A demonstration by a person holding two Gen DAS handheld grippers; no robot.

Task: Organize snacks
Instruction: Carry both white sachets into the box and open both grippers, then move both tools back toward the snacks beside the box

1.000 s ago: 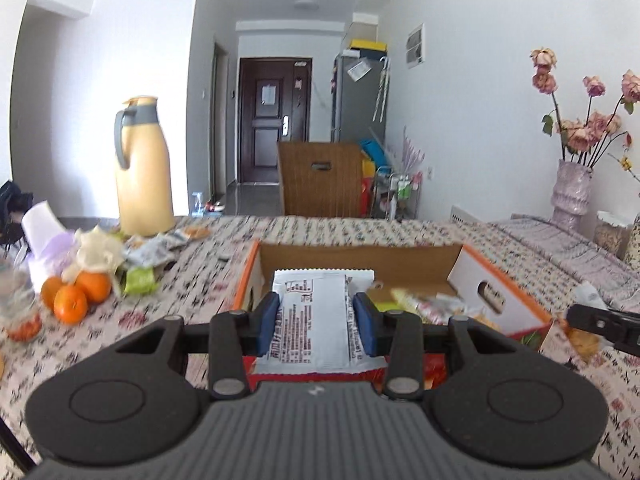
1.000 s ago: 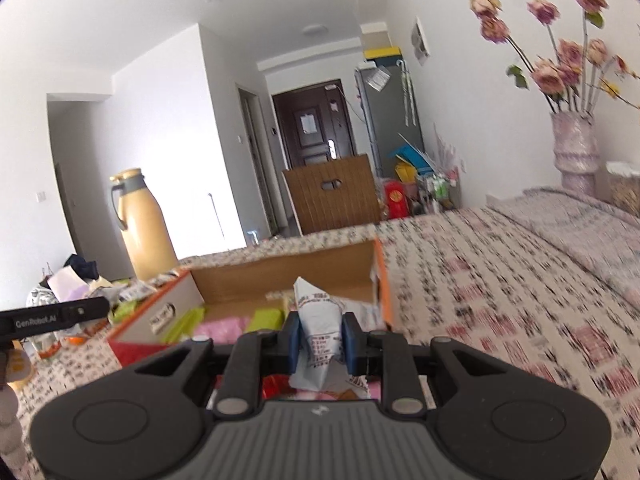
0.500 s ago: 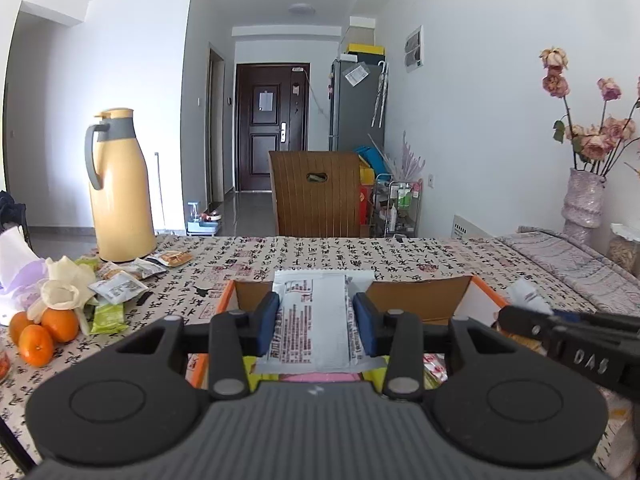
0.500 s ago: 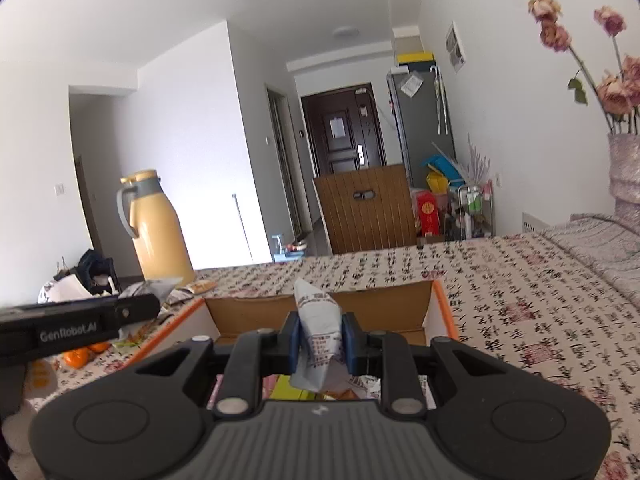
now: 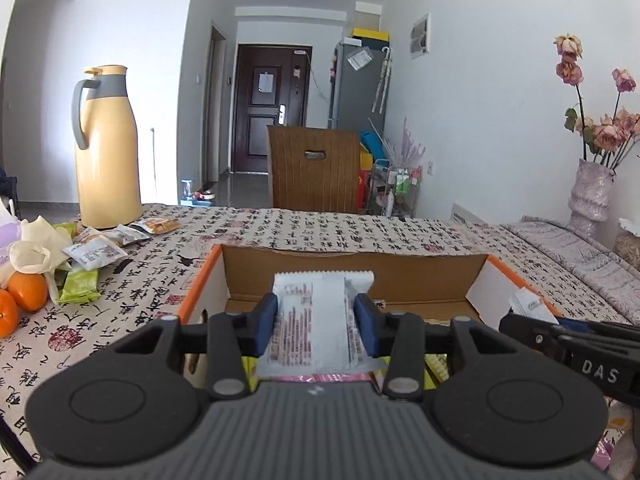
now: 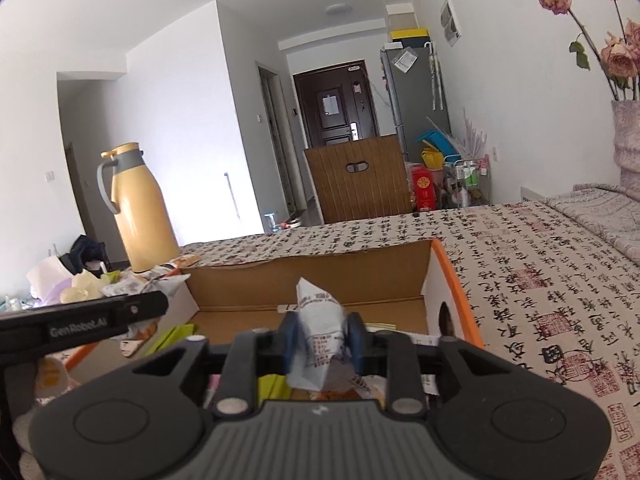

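Observation:
My left gripper (image 5: 316, 320) is shut on a flat white snack packet (image 5: 316, 320) with red print, held over the open cardboard box (image 5: 352, 268) with orange rims. My right gripper (image 6: 322, 336) is shut on a crumpled white snack packet (image 6: 320, 328), also over the same box (image 6: 312, 276). Green, yellow and pink packets lie on the box floor (image 6: 180, 336). The right gripper's arm shows at the right in the left wrist view (image 5: 576, 348); the left gripper's arm shows at the left in the right wrist view (image 6: 80, 320).
A yellow thermos jug (image 5: 106, 152) stands at the back left of the patterned tablecloth (image 5: 304, 224). Loose snack packets (image 5: 96, 252), a green packet (image 5: 80, 284) and oranges (image 5: 28, 292) lie at the left. A vase of dried roses (image 5: 592, 196) stands at the right.
Both grippers have lowered and levelled over the box, each still holding its packet. The right gripper's arm has come into the left wrist view beside the left gripper.

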